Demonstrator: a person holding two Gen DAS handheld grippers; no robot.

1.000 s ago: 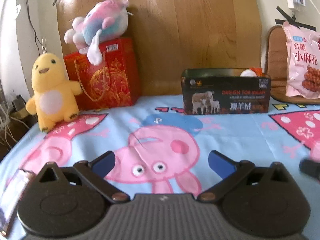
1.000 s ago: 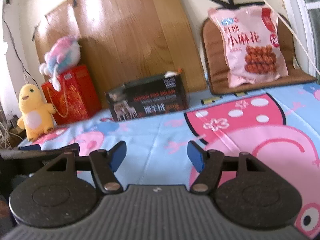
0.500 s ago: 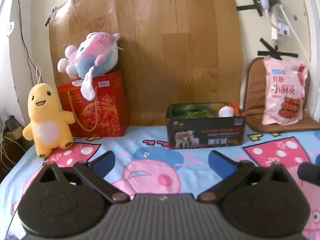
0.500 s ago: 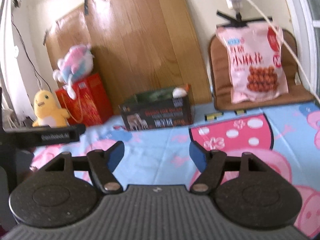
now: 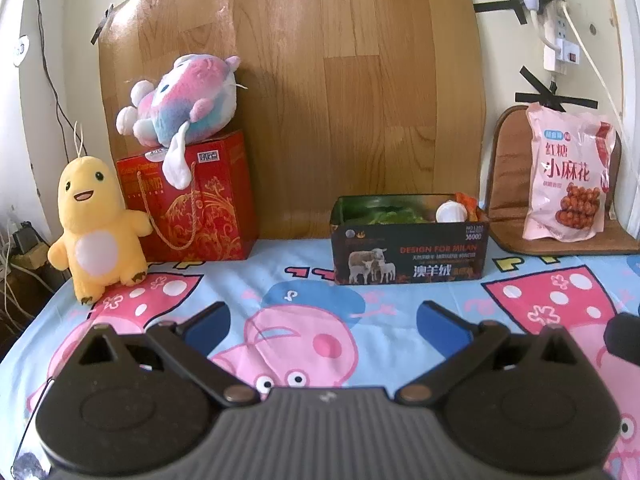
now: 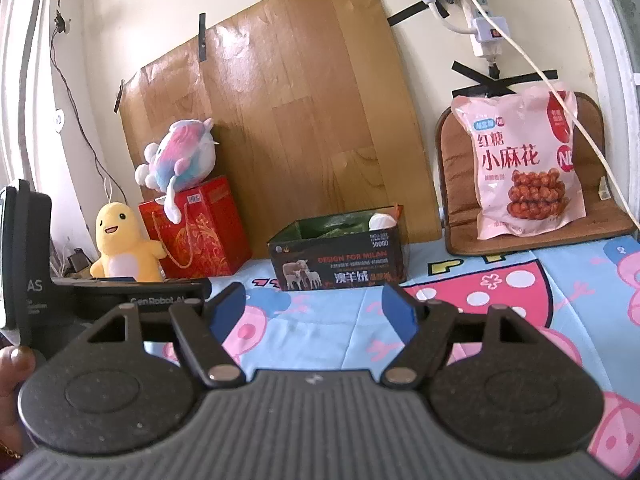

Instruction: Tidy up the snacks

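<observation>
From the left wrist view, the left gripper (image 5: 322, 326) hangs over a cartoon-print sheet (image 5: 400, 300) with its blue pads (image 5: 208, 322) spread wide and nothing between them. Far across the sheet a dark box (image 5: 410, 258) stands against a wood panel (image 5: 352, 92), holding green packets and a white round item at its right end. Right of the box a pink snack bag (image 5: 568, 180) leans upright on a brown cushion (image 5: 510, 196), well apart from the gripper. At far left a yellow plush (image 5: 94, 220) stands just beside a red gift bag (image 5: 200, 200), and a pink-and-blue plush (image 5: 188, 92) lies on top of that bag. From the right wrist view, the right gripper (image 6: 314, 310) also hovers above the sheet (image 6: 500, 288); its jaws have just been opening and now stand wide with nothing between the pads. The box (image 6: 340, 258) sits far ahead, slightly left of centre, with the snack bag (image 6: 524, 164) propped on the cushion (image 6: 456, 196) at far right, under a power strip (image 6: 486, 28) taped to the wall. The yellow plush (image 6: 120, 244), red bag (image 6: 200, 232) and pink-and-blue plush (image 6: 184, 154) are grouped at far left. The left gripper's body (image 6: 100, 300) crosses the left edge, with part of a hand (image 6: 12, 380) below it.
</observation>
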